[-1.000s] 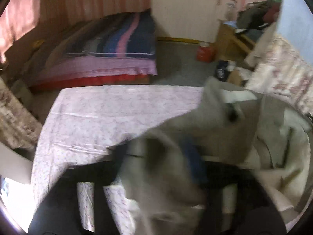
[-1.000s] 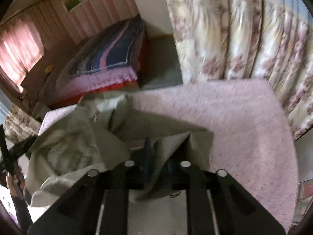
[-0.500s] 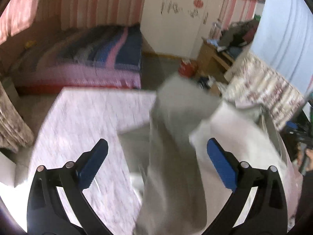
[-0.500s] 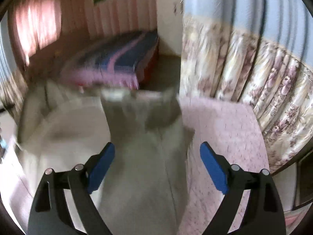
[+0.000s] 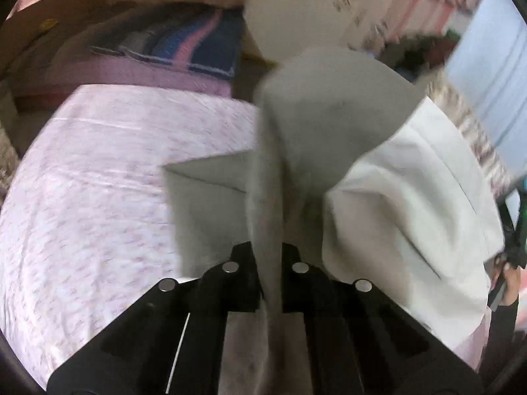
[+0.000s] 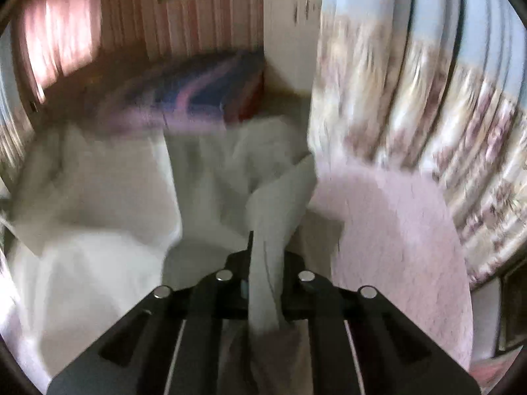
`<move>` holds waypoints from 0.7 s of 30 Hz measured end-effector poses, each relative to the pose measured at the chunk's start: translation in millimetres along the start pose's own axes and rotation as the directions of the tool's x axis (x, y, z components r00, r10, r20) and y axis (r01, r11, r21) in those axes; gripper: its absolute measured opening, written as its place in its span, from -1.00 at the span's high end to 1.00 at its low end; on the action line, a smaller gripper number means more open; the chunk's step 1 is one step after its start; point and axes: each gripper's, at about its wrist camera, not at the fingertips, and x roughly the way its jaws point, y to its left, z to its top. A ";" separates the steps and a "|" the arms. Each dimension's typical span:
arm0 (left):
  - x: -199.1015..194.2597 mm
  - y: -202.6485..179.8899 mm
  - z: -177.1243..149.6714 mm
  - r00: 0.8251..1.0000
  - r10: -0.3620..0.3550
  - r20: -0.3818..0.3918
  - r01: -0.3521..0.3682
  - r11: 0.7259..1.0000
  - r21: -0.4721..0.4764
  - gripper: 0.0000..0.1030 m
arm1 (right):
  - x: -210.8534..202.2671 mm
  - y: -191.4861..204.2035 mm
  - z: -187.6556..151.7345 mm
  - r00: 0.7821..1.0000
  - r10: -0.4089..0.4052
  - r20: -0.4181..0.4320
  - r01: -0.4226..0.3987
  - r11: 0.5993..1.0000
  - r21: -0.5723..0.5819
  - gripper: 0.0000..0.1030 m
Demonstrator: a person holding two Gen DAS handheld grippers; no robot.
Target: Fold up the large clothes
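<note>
A large pale grey-beige garment (image 5: pixel 329 125) lies partly on the pink floral tablecloth (image 5: pixel 98 171). My left gripper (image 5: pixel 268 256) is shut on a fold of the garment, which rises from the jaws and spreads to the right. My right gripper (image 6: pixel 265 263) is shut on another fold of the same garment (image 6: pixel 98 217), which spreads to the left over the table. Both views are blurred by motion.
A bed with a striped blue and pink cover (image 5: pixel 184 42) stands beyond the table. A floral curtain (image 6: pixel 411 105) hangs close on the right. The tablecloth's rounded edge (image 6: pixel 411 230) shows at right. A cluttered wooden shelf (image 5: pixel 425 46) stands at the far right.
Half a second ago both grippers were open with the garment between their jaws. Now both are shut on folds of the garment.
</note>
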 end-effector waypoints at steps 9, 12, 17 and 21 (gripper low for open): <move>7.4 68.8 -36.4 0.997 0.023 -0.076 -0.039 0.977 -0.212 0.27 | 83.1 -37.3 -0.9 0.976 -0.027 -0.217 0.063 0.985 0.163 0.67; -6.5 56.7 -27.0 0.992 0.123 -0.040 -0.128 0.980 -0.151 -0.17 | 65.5 -29.2 -4.6 0.978 -0.091 -0.189 0.116 0.985 0.125 0.07; -42.8 22.3 -5.4 0.975 0.214 0.053 -0.213 0.976 -0.038 -0.74 | -8.9 -20.7 10.1 0.994 -0.105 -0.022 0.106 0.992 0.064 -0.33; -57.9 -22.3 -7.5 0.975 0.194 0.107 -0.201 0.978 0.057 -0.87 | -37.3 14.2 -5.7 0.999 -0.009 0.034 0.010 0.999 -0.031 -0.39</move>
